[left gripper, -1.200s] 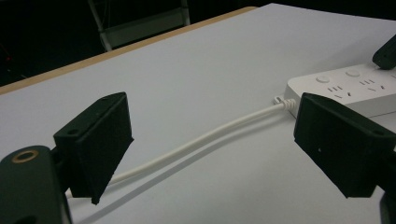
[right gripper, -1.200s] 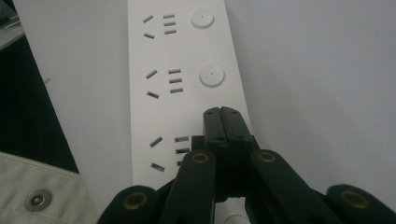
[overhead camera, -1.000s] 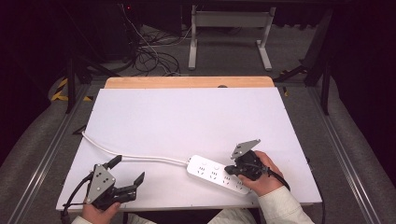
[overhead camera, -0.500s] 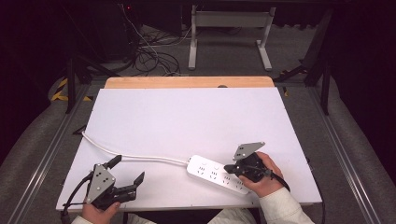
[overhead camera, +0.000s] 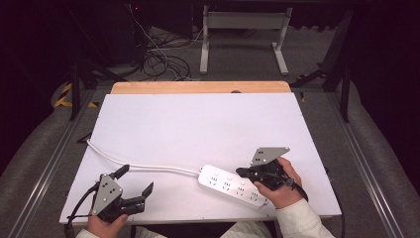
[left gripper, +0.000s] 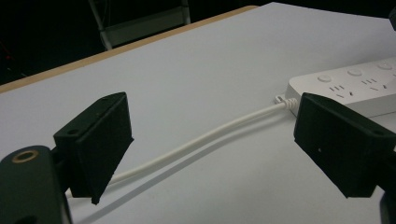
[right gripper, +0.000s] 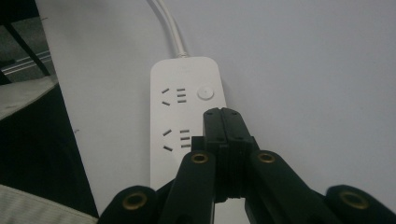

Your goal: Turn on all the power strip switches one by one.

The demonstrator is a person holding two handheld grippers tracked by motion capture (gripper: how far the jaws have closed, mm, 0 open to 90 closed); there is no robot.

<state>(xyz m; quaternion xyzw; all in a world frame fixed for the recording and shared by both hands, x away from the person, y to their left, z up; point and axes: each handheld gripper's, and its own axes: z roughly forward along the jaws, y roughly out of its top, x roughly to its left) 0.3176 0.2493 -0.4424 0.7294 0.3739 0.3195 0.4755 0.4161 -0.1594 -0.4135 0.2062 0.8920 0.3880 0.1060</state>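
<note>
A white power strip [overhead camera: 230,186] lies near the table's front edge, with its white cord [overhead camera: 143,166] running left across the board. My right gripper [overhead camera: 241,172] hovers over the strip's right end, jaws pressed together with nothing between them. In the right gripper view the shut jaws [right gripper: 222,116] point at the strip [right gripper: 177,112] beside a round button [right gripper: 205,93]. My left gripper [overhead camera: 134,180] rests at the front left corner, jaws wide apart. In the left gripper view the cord [left gripper: 201,140] passes between its fingers [left gripper: 95,140] toward the strip [left gripper: 355,86].
The white board [overhead camera: 198,129] lies on a wooden table whose far edge [overhead camera: 198,88] shows. Beyond it the floor holds tangled cables [overhead camera: 158,54] and a metal stand [overhead camera: 242,29]. Grey rails run along both sides.
My right gripper has lifted a little above the strip's right end. The left gripper and the strip have stayed where they were.
</note>
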